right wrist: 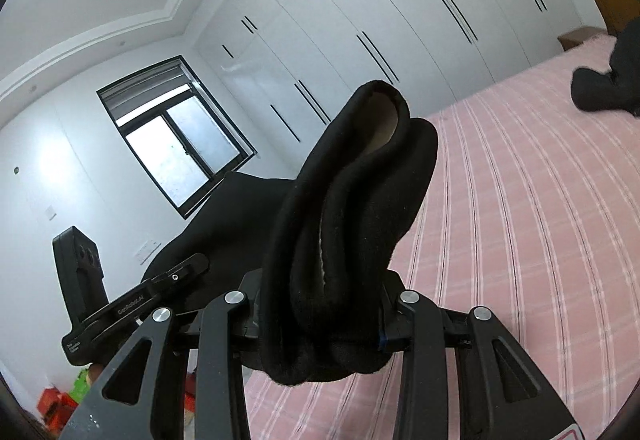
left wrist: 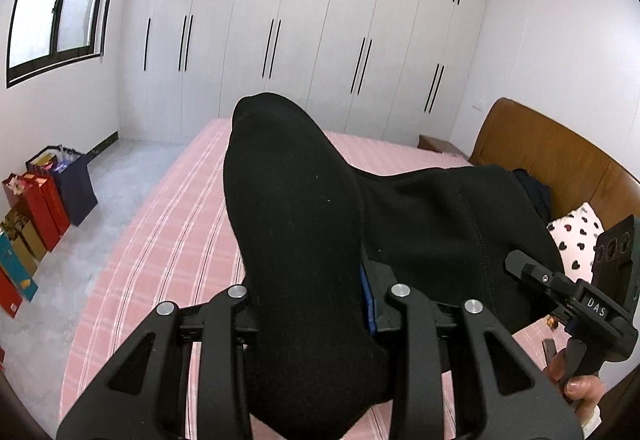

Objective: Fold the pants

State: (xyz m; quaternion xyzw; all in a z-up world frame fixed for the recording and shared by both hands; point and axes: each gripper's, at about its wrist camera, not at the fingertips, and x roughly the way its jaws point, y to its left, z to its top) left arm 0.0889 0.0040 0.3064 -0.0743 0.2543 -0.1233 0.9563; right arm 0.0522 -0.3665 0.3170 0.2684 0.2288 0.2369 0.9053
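Both claws, left claw [left wrist: 316, 304] and right claw [right wrist: 320, 304], clamp bunched black pants [left wrist: 304, 224] raised above the bed [left wrist: 168, 232]; no fold is laid yet.

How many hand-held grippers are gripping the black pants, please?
2. The left hand-held gripper clamps one bunched part of the pants; the right hand-held gripper clamps another, both above the pink bed.
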